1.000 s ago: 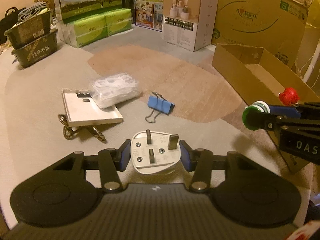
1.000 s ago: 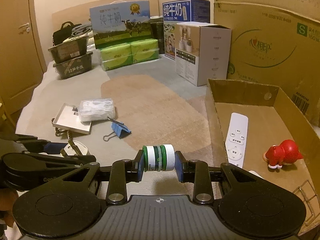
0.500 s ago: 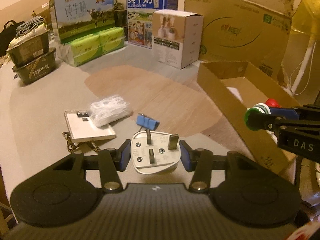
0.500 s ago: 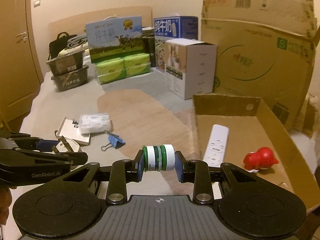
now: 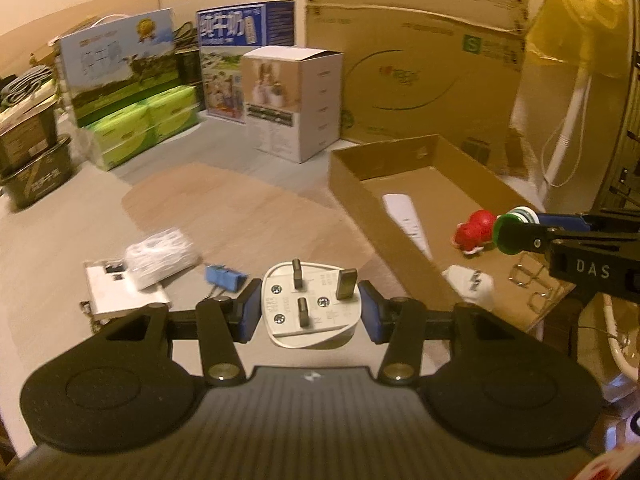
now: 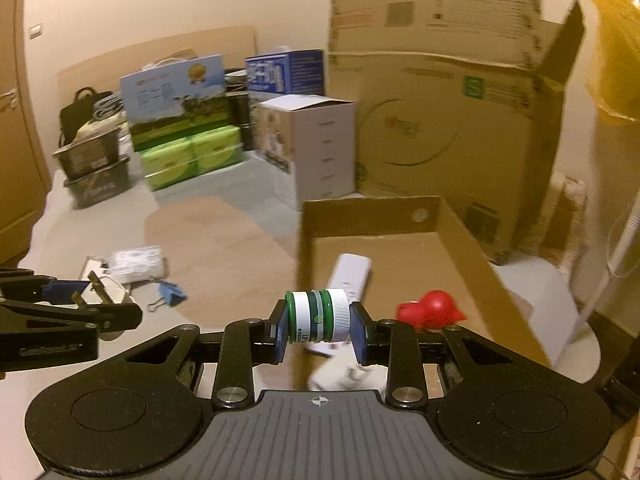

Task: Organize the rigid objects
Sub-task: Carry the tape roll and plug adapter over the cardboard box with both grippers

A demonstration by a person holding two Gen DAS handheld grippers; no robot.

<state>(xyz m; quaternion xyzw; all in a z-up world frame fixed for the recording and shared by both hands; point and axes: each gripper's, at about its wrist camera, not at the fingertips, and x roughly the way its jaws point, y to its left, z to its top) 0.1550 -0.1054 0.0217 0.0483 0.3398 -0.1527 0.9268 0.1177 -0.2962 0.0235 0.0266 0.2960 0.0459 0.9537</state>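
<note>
My left gripper (image 5: 310, 312) is shut on a white three-pin plug (image 5: 310, 316), held above the floor just left of the open cardboard box (image 5: 352, 184). My right gripper (image 6: 318, 326) is shut on a small green and white jar (image 6: 318, 316), hanging over the near end of that box (image 6: 460, 236). Inside the box lie a white remote (image 6: 350, 274), a red toy (image 6: 430, 312) and another white plug (image 5: 468, 284). The right gripper with its jar (image 5: 514, 230) shows at the right edge of the left wrist view; the left gripper with its plug (image 6: 100, 286) shows at the left of the right wrist view.
On the floor to the left lie a blue binder clip (image 5: 224, 278), a bag of white cable (image 5: 162, 254) on a white flat plate (image 5: 120, 296). Cartons, green tissue packs (image 5: 148, 128) and a big cardboard box (image 5: 420, 68) line the back. A wire rack (image 5: 528, 280) lies in the box's near corner.
Both grippers have risen and swung to the right toward the box, each keeping its load. The box and its contents now fill more of both views.
</note>
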